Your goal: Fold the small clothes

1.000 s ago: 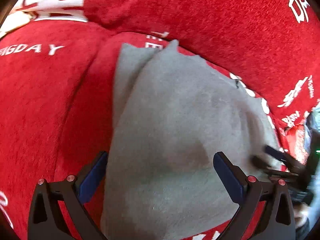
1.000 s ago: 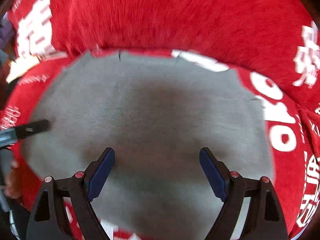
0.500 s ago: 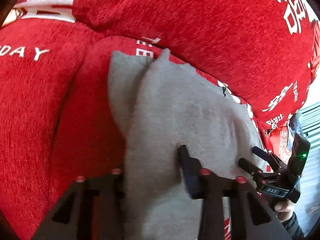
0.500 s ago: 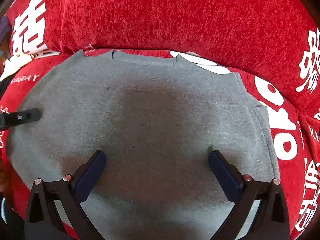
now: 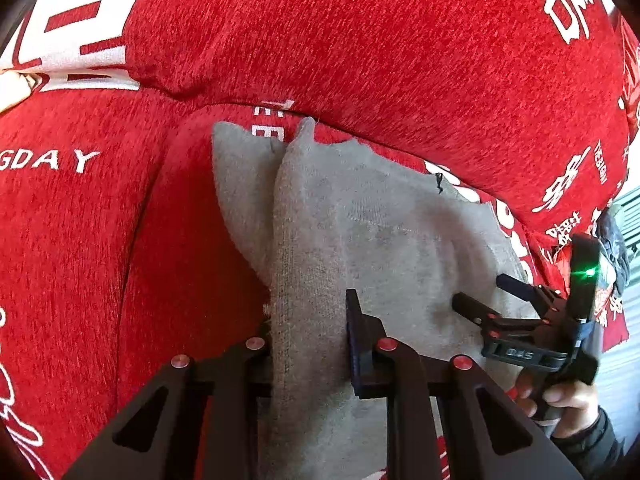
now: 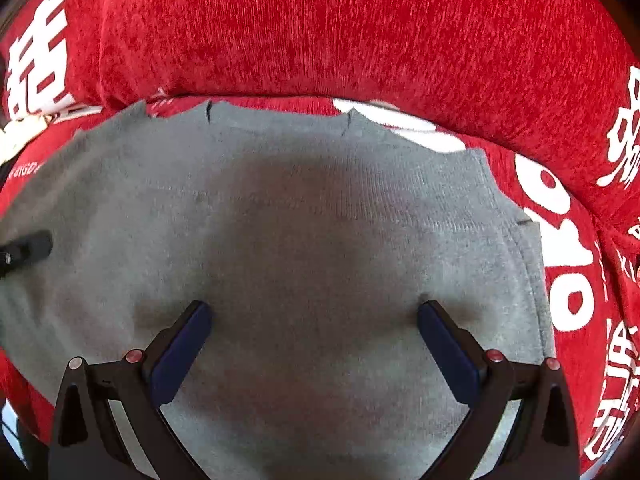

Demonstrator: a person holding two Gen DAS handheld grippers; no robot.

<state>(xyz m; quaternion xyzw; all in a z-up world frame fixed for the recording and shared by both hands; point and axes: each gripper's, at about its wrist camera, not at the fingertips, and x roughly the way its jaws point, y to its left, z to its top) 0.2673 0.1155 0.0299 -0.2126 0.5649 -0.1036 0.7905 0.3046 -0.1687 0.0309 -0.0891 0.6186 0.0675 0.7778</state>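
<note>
A grey knit garment [image 6: 320,220] lies spread on a red sofa seat. In the left wrist view its left edge [image 5: 312,260] is doubled into a fold. My left gripper [image 5: 310,320] is shut on that folded left edge near its front. My right gripper [image 6: 314,316] is open, its blue pads resting on or just above the cloth's middle front. It also shows in the left wrist view [image 5: 492,296] at the garment's right side, held by a hand. One left fingertip [image 6: 28,246] shows at the left edge of the right wrist view.
The red sofa seat [image 5: 80,240] with white lettering surrounds the garment. The red backrest cushion [image 6: 320,32] rises right behind the garment's far edge. A grey floor or wall strip [image 5: 628,208] shows at the far right.
My left gripper went from open over the cloth to shut on the garment's left fold. My right gripper stayed open and shifted slightly over the cloth.
</note>
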